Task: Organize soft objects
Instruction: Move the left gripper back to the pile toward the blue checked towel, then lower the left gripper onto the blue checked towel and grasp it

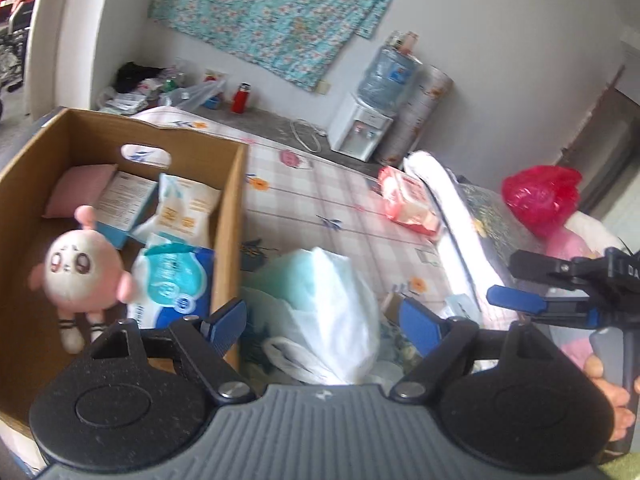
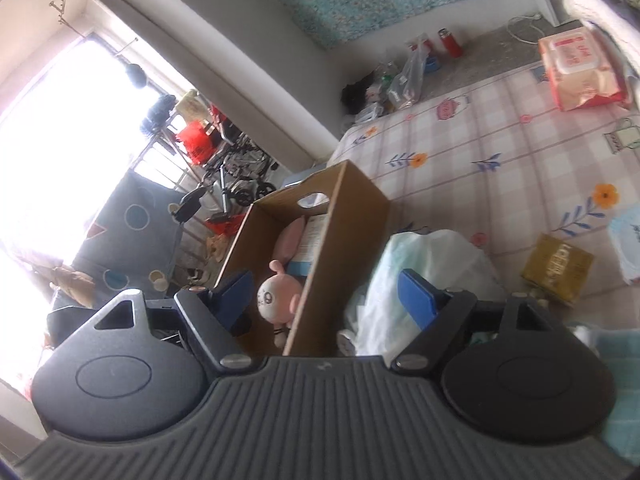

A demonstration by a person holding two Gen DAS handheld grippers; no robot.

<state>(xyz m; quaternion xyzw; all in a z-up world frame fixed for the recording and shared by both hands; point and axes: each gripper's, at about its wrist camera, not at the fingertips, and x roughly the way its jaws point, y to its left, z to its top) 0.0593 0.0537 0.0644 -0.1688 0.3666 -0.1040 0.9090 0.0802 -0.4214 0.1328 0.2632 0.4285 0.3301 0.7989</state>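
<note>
Lower left of frame: round pink-and-white plush doll (image 1: 78,276) inside brown cardboard box (image 1: 230,216). Both claws, left (image 1: 324,326) and right (image 2: 326,298), released, empty. Risk: snagging crinkly white plastic bag (image 1: 328,312) alongside.

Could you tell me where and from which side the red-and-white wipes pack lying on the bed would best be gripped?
The wipes pack lies flat, label up, apart from the cardboard box. Probably come from above and pinch across its shorter sides, clear of the raised lid; open jaws look wide enough.
</note>
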